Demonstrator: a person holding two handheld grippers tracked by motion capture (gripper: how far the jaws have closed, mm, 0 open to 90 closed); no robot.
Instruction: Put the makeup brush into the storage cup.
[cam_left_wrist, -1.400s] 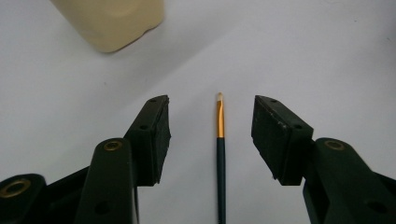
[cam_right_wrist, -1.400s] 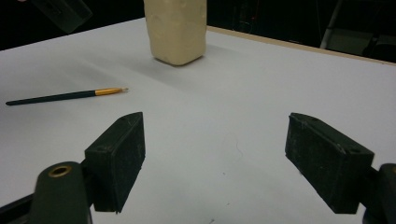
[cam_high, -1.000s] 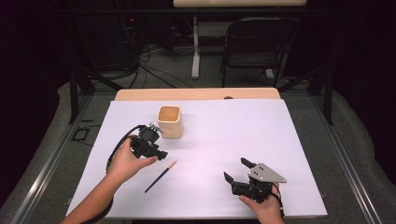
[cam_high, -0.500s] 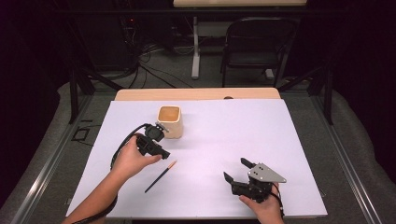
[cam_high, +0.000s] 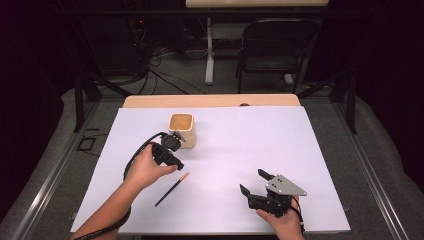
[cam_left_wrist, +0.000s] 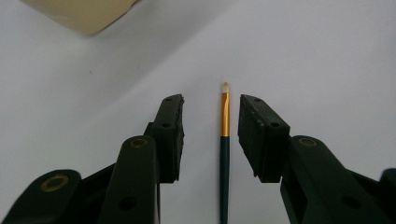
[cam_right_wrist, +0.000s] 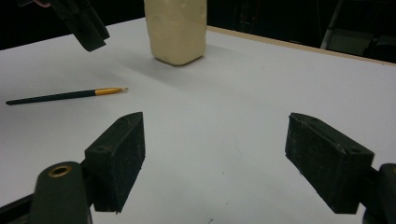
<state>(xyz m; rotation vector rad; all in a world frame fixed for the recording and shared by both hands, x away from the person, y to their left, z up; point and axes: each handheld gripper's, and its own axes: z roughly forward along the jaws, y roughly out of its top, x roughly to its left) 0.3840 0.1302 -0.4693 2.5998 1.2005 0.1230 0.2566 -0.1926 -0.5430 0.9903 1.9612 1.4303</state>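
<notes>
A thin paintbrush (cam_high: 171, 189) with a dark handle, gold ferrule and pale tip lies on the white tabletop (cam_high: 300, 145). My left gripper (cam_high: 176, 165) hovers over its tip end, to the front left of the cream cup (cam_high: 181, 129). In the left gripper view the brush (cam_left_wrist: 224, 140) runs between the pads (cam_left_wrist: 256, 135) with a gap on each side. The left gripper (cam_left_wrist: 210, 100) is open and its jaws have just been closing. My right gripper (cam_high: 253, 181) rests near the front edge, open and empty. The right gripper view shows the right gripper (cam_right_wrist: 215, 120), brush (cam_right_wrist: 65, 96) and cup (cam_right_wrist: 176, 30).
A bare wooden strip (cam_high: 215, 101) runs along the table's far edge. A dark folding chair (cam_high: 277, 45) and a table leg (cam_high: 210, 55) stand on the floor beyond it. Black cable (cam_high: 137, 155) trails from the left gripper.
My left hand has shifted slightly to the right, over the brush's tip end. The right hand and gripper have kept still.
</notes>
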